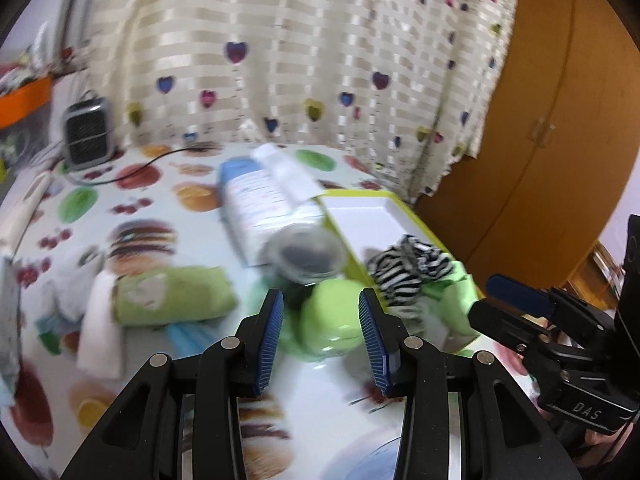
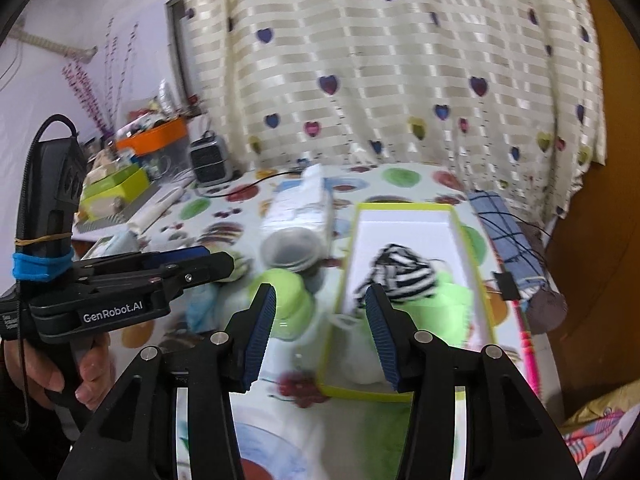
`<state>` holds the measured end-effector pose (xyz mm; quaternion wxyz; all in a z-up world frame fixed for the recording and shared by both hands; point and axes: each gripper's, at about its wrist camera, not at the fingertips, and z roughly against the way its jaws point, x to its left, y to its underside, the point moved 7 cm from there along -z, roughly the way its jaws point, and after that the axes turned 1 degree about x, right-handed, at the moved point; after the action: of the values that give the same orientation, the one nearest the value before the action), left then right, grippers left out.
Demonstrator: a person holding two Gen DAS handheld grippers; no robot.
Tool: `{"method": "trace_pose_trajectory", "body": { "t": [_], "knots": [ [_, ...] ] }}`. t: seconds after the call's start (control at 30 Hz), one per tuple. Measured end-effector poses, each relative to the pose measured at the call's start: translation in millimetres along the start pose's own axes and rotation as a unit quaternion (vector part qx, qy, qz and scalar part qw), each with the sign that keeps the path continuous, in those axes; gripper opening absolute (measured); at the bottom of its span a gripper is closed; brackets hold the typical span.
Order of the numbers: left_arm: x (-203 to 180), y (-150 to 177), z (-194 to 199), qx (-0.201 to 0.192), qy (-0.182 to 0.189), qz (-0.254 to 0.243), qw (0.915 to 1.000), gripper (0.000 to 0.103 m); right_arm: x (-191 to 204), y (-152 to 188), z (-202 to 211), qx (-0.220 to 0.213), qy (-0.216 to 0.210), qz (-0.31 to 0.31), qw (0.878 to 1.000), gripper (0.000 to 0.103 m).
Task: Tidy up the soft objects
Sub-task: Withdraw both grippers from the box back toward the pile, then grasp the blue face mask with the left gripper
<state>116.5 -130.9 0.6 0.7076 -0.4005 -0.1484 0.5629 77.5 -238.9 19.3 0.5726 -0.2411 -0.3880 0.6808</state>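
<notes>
A round light-green soft ball (image 1: 332, 320) lies on the fruit-print table, seen between the fingers of my left gripper (image 1: 320, 300). The pads do not press it and the gripper is open. A white box with a yellow-green rim (image 2: 400, 216) holds a zebra-striped cloth (image 2: 396, 272), light-green soft pieces (image 2: 448, 304) and a white soft piece (image 2: 360, 360). My right gripper (image 2: 320, 294) hangs open over the box's near left corner with nothing gripped. A rolled green towel (image 1: 172, 296) and a white cloth (image 1: 100, 320) lie to the left. The picture is blurred.
A wipes pack (image 1: 260, 196) and a clear jar (image 1: 304, 256) lie beside the box. A small heater (image 1: 86, 136) with a cable stands at the back left. A blue plaid cloth (image 2: 504, 232) and a pink stick (image 2: 528, 352) lie right of the box. A curtain hangs behind.
</notes>
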Motion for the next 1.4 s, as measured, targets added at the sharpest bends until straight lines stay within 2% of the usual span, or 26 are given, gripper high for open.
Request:
{"method": "trace_pose_trajectory", "body": {
  "t": [0.17, 0.37, 0.47, 0.63, 0.77, 0.9, 1.07, 1.13, 1.17, 1.2, 1.23, 1.33, 1.4],
  "knots": [
    [28.4, 6.0, 6.7, 0.0, -0.023, 0.025, 0.9994, 0.038, 26.6, 0.2, -7.8, 0.01, -0.025, 0.021, 0.999, 0.048],
    [51.6, 16.3, 8.0, 0.004, -0.032, 0.049, 0.9983, 0.038, 47.7, 1.1, -14.2, 0.024, -0.037, 0.047, 0.998, 0.048],
    [71.8, 26.8, 5.5, 0.012, -0.04, 0.076, 0.9962, 0.047, 49.9, 2.7, -15.3, 0.029, -0.038, 0.051, 0.998, 0.048],
    [97.5, 40.6, -4.9, 0.035, -0.054, 0.119, 0.9908, 0.05, 51.0, 2.9, -16.3, 0.027, -0.039, 0.052, 0.998, 0.048],
    [89.5, 39.8, -13.8, 0.041, -0.049, 0.108, 0.992, 0.053, 54.4, 3.4, -21.6, 0.031, -0.044, 0.054, 0.997, 0.048],
    [80.8, 42.5, -34.7, 0.064, -0.053, 0.098, 0.9918, 0.055, 53.2, 2.4, -24.6, 0.031, -0.047, 0.053, 0.997, 0.048],
    [82.0, 48.1, -55.3, 0.089, -0.086, 0.088, 0.9884, 0.055, 50.7, 1.1, -26.3, 0.029, -0.048, 0.05, 0.997, 0.048],
    [81.5, 50.2, -56.6, 0.087, -0.097, 0.079, 0.9884, 0.054, 50.2, 0.6, -27.6, 0.03, -0.048, 0.049, 0.997, 0.048],
    [81.0, 51.4, -56.0, 0.087, -0.1, 0.074, 0.9884, 0.053, 50.1, 0.2, -29.0, 0.032, -0.049, 0.049, 0.997, 0.048],
    [80.9, 51.6, -55.8, 0.086, -0.099, 0.072, 0.9887, 0.043, 50.6, 0.0, -30.0, 0.032, -0.05, 0.049, 0.997, 0.048],
    [80.3, 52.6, -55.5, 0.087, -0.092, 0.073, 0.9892, 0.029, 51.3, -0.5, -30.9, 0.033, -0.051, 0.05, 0.997, 0.048],
    [84.0, 55.1, -51.1, 0.086, -0.084, 0.083, 0.9893, 0.019, 56.0, -3.7, -34.7, 0.035, -0.055, 0.054, 0.996, 0.048],
    [89.1, 57.5, -45.2, 0.084, -0.077, 0.095, 0.989, 0.015, 61.0, -6.3, -37.3, 0.036, -0.059, 0.059, 0.996, 0.048]
  ]
}}
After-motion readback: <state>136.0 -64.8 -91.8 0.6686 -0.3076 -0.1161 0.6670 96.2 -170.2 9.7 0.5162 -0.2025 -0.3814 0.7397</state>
